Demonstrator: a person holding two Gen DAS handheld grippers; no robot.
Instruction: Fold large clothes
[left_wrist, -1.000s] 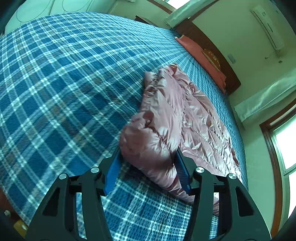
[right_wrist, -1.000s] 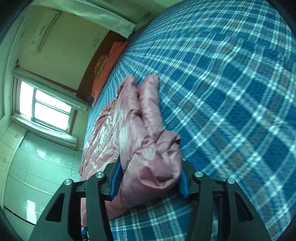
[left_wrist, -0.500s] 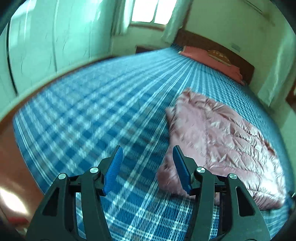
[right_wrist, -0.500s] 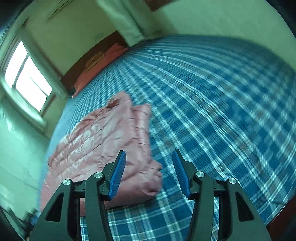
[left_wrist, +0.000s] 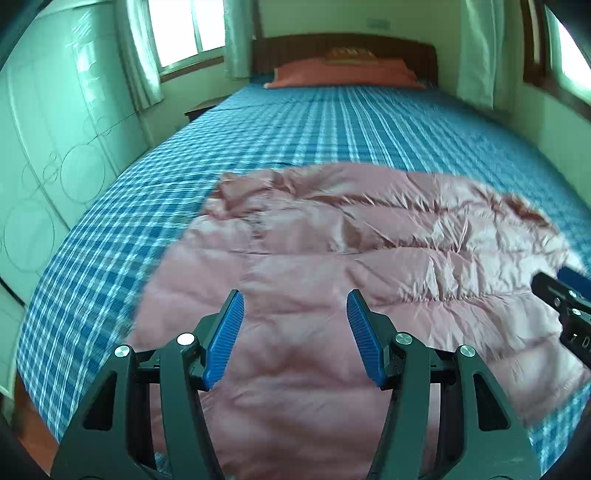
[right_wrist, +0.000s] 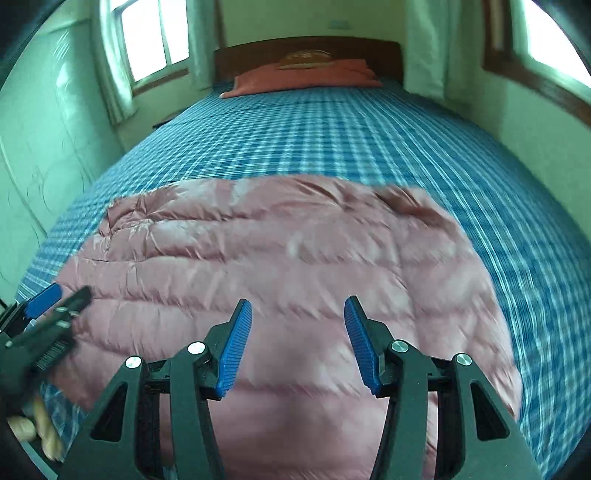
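Your left tongs (left_wrist: 295, 334) and right tongs (right_wrist: 298, 341) both gape wide, gripping nothing. The pink jacket (left_wrist: 332, 266) lies spread on the plaid bed (left_wrist: 314, 125) directly under and ahead of both tongs. The pillow (right_wrist: 303, 78) sits far ahead, by the headboard (right_wrist: 306, 48).

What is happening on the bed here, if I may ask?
A person is folding a pink jacket on the bed with two hand-held grippers. Both the left hand-held gripper and the right hand-held gripper are open and empty above the jacket, which lies spread flat across the checked cover.
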